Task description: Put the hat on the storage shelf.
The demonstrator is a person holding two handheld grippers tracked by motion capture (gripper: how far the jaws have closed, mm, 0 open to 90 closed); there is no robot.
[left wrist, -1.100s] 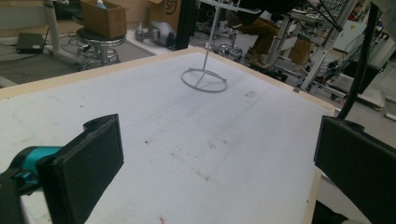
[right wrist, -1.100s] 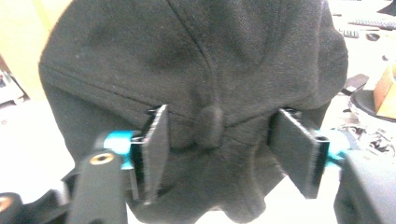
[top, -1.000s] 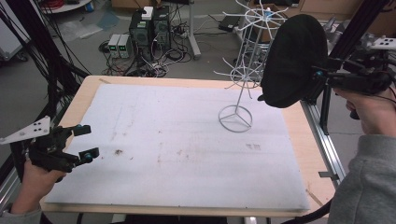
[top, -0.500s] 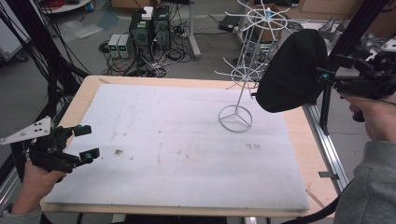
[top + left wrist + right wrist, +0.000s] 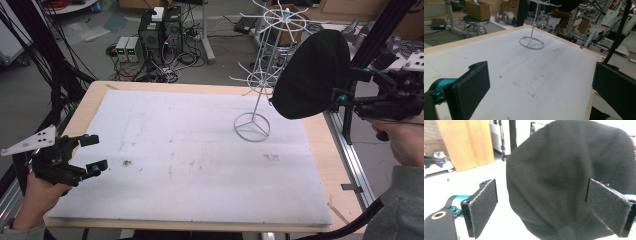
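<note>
A black cloth cap [image 5: 311, 75] hangs in the air at the right side of a white wire rack [image 5: 252, 126]; what it is caught on is hidden behind it. My right gripper [image 5: 353, 85] is level, just right of the cap. Its jaws have just been opening and now stand wide, and in the right gripper view the cap [image 5: 564, 170] lies past the open right gripper [image 5: 541, 187] with neither pad pressing on it. My left gripper [image 5: 95, 153] rests open and empty at the table's near left corner, and the left gripper [image 5: 541, 75] looks across the mat to the rack [image 5: 531, 42].
A white mat [image 5: 190, 150] covers the wooden table. Black frame posts [image 5: 350, 115] stand along the right edge. Computer boxes and cables [image 5: 160, 35] lie on the floor behind the table.
The right gripper has spread its jaws and drawn back to the right. The cap has dropped a little and stayed by the rack. The left gripper has not moved.
</note>
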